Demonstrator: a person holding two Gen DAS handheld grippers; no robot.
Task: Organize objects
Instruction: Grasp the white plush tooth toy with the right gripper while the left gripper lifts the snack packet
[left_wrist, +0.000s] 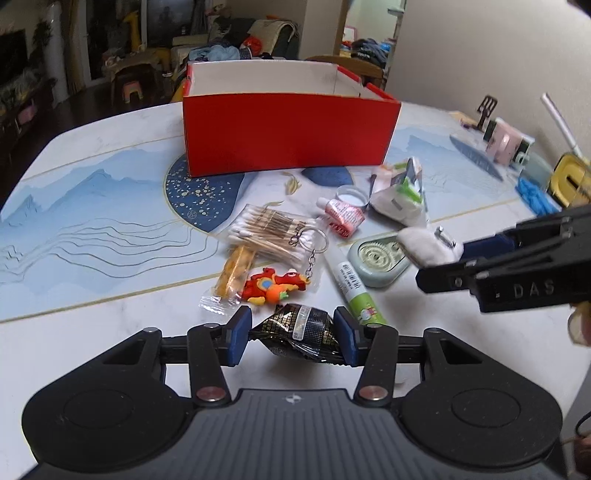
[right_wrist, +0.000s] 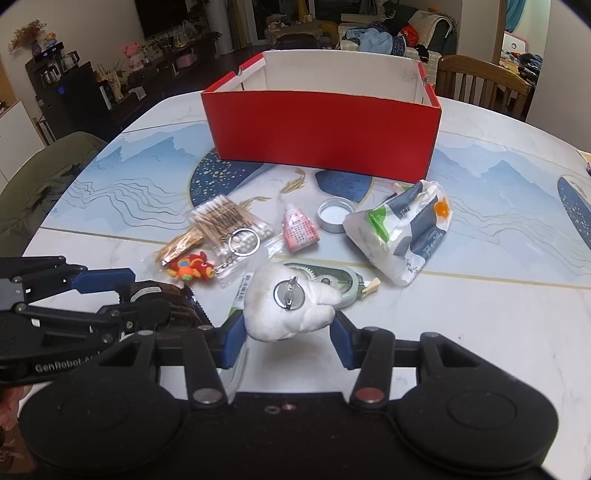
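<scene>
My left gripper (left_wrist: 293, 332) is shut on a black, gold-patterned packet (left_wrist: 299, 330), held just above the table's near edge. Right of it, my right gripper (right_wrist: 290, 328) is shut on a white plush brooch (right_wrist: 288, 306) with a metal pin on top, lifted over a green-grey case (right_wrist: 332, 280). A red open box (left_wrist: 288, 133) with a white inside stands behind the clutter. In the right wrist view the left gripper (right_wrist: 147, 291) shows at the left with the packet (right_wrist: 173, 306).
Loose on the patterned table (left_wrist: 92, 206) lie a bag of cotton swabs (left_wrist: 273, 232), a red dragon keychain (left_wrist: 273, 286), a pink bottle (left_wrist: 343, 216), a green tube (left_wrist: 354, 288), a metal lid (right_wrist: 334, 218) and a tissue pack (right_wrist: 402, 236). A wooden chair (right_wrist: 480, 81) stands behind.
</scene>
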